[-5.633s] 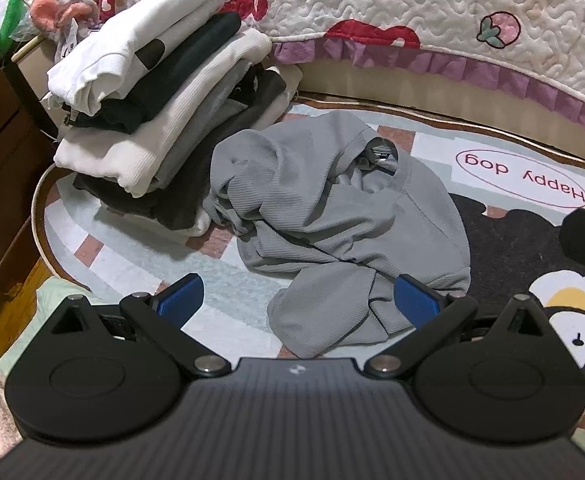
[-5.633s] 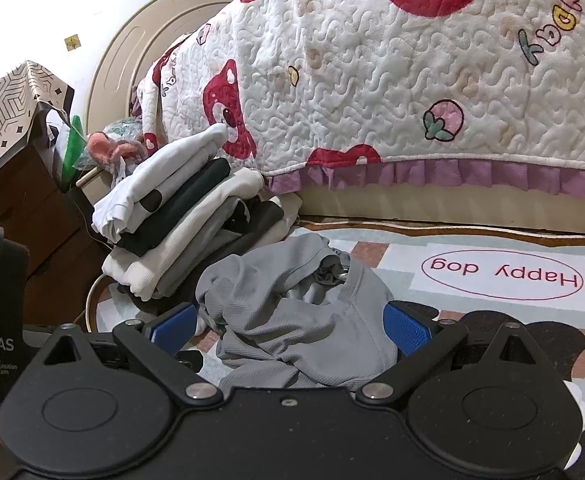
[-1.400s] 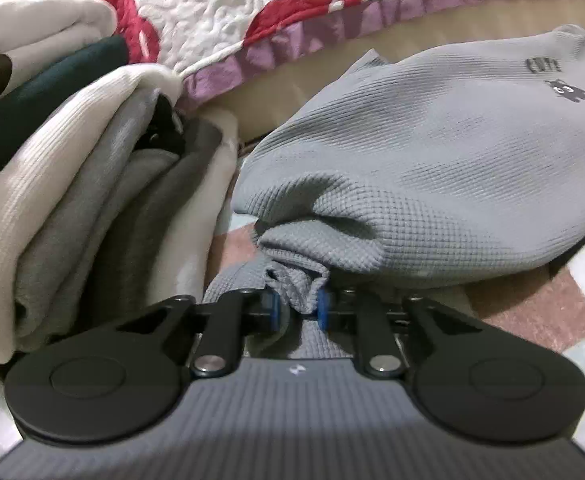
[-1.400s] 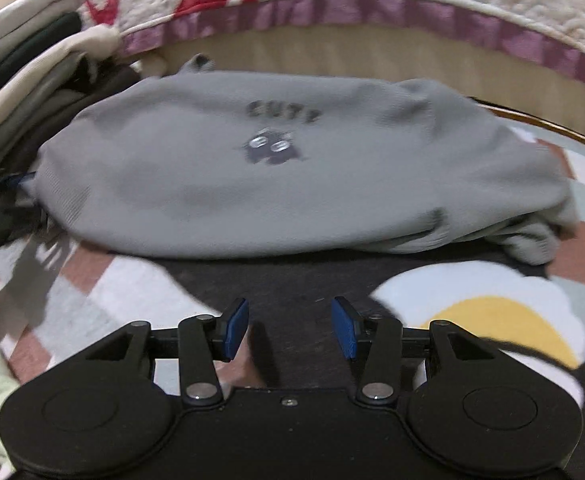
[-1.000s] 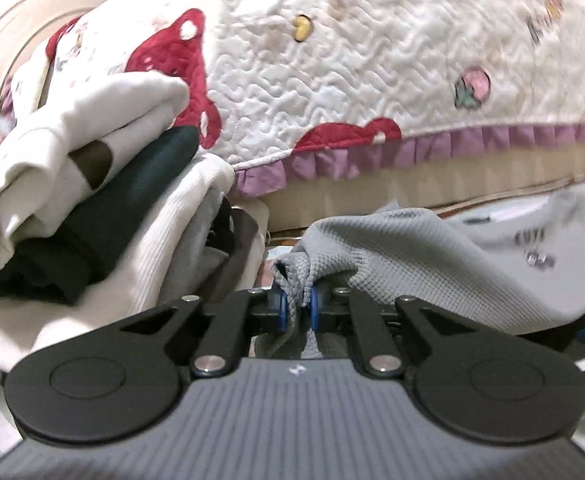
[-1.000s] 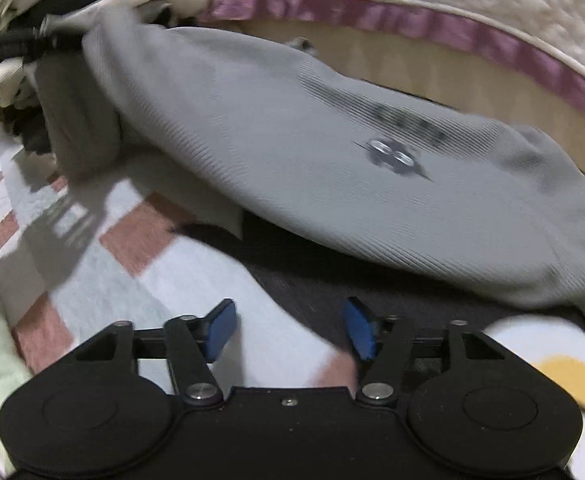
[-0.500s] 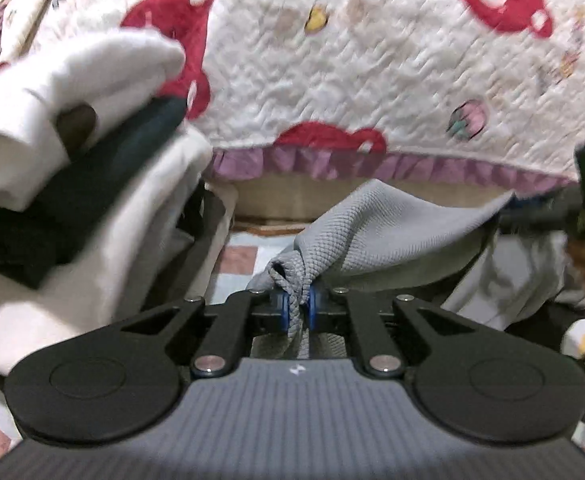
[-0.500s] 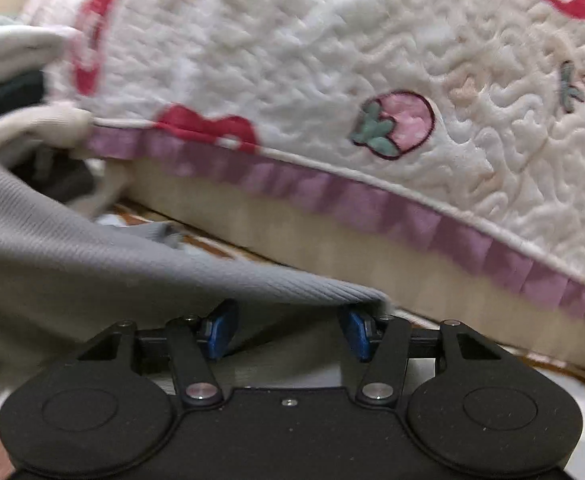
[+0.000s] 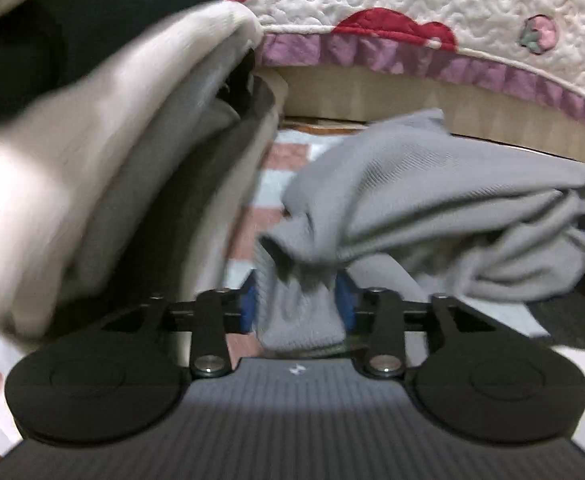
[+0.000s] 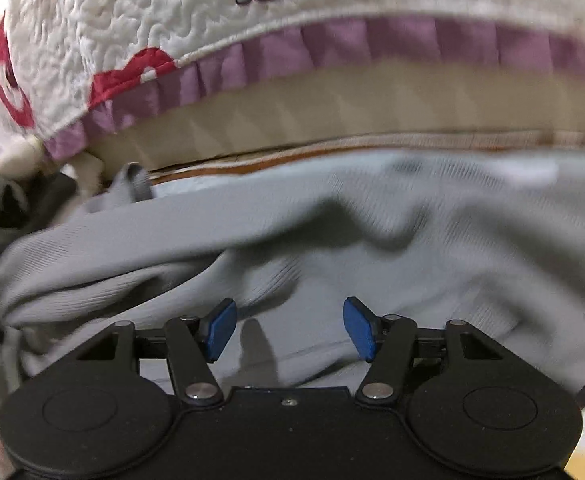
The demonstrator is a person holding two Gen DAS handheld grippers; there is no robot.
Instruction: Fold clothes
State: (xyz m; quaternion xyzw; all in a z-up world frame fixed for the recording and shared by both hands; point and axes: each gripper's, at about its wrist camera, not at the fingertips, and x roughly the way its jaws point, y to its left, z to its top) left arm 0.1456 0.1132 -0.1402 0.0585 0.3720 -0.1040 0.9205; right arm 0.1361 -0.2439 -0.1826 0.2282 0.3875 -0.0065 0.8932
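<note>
A grey waffle-knit sweatshirt (image 9: 432, 184) lies crumpled on the patterned rug (image 9: 288, 156), blurred by motion. My left gripper (image 9: 297, 303) is low at its left end. The jaws stand apart, and a bunched fold of grey cloth sits loosely between the blue pads (image 9: 248, 304). In the right wrist view the same sweatshirt (image 10: 332, 232) spreads across the floor under my right gripper (image 10: 289, 328). That gripper is open, hovering just over the fabric with nothing pinched between its fingers.
A tall stack of folded clothes (image 9: 112, 120) in white, grey and dark green stands close on the left. The bed's quilt (image 10: 172, 20), with a purple ruffle, and the beige base (image 10: 332, 104) run along the back.
My left gripper, shut on a grey fold until half a second ago, has opened and dropped low. The sweatshirt has fallen from its lifted stretch onto the rug. My right gripper has tilted down over it.
</note>
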